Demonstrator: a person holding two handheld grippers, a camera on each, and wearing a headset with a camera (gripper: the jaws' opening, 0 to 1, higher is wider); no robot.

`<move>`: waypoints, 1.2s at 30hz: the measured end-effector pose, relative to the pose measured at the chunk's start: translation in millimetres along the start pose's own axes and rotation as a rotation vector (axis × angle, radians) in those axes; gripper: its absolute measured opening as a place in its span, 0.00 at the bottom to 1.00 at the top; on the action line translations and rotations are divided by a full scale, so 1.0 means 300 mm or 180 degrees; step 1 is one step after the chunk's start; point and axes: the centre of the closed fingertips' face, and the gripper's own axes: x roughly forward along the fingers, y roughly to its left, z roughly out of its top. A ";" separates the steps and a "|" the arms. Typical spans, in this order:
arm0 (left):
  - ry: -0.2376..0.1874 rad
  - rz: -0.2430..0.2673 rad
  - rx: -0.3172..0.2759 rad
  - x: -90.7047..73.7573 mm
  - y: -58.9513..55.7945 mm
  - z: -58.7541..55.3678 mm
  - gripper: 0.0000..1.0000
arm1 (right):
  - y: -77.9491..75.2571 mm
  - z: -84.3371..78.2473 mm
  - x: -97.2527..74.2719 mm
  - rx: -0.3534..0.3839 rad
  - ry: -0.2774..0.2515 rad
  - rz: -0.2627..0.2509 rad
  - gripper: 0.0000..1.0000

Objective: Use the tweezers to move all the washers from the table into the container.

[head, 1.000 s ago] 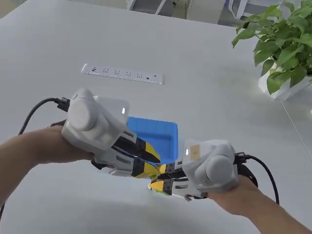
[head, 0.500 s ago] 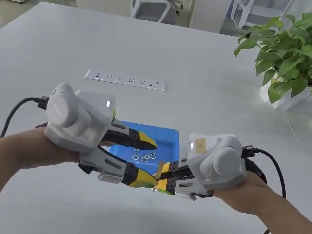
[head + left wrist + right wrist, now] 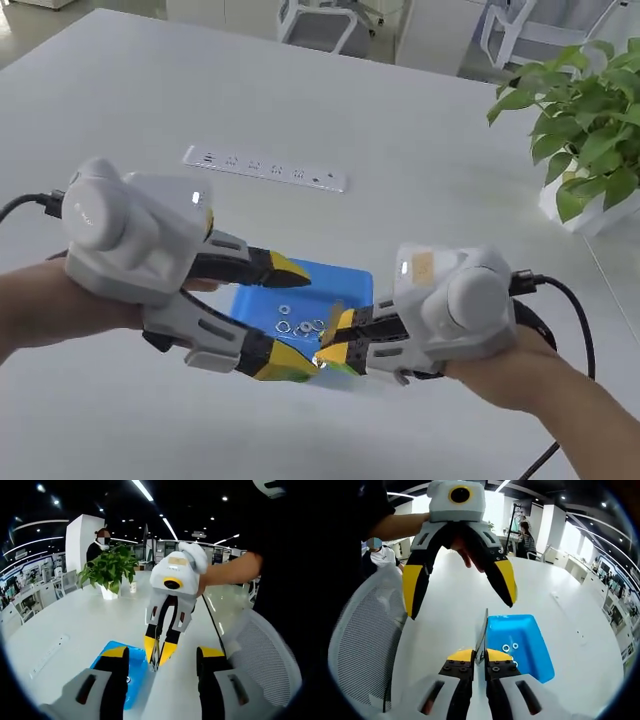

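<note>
Thin metal tweezers being clamped by the right gripper, left gripper being held wide open, small silvery washers being contained in the blue container beside the tweezers

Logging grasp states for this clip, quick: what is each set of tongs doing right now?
Left tongs: open, holding nothing.
Right tongs: closed on the tweezers.

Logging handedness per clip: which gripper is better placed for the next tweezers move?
Right. The right gripper is shut on the tweezers, close beside the blue container; the left gripper is open, holding nothing.
</note>
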 end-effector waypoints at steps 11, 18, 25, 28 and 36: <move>0.0006 0.0196 -0.0137 -0.049 0.022 -0.046 0.69 | -0.105 0.050 -0.006 -0.0049 -0.0059 -0.0037 0.08; -0.0040 0.0296 -0.0193 -0.077 0.039 -0.051 0.74 | -0.165 0.051 0.017 -0.0077 -0.0082 -0.0063 0.08; -0.0056 0.0363 -0.0236 -0.098 0.051 -0.061 0.79 | -0.203 0.032 0.049 -0.0112 -0.0087 -0.0072 0.08; -0.0080 0.0397 -0.0276 -0.105 0.056 -0.066 0.80 | -0.220 0.020 0.059 -0.0107 -0.0095 -0.0085 0.08; -0.0074 0.0439 -0.0308 -0.110 0.058 -0.084 0.84 | -0.246 -0.022 0.088 -0.0061 -0.0086 -0.0101 0.08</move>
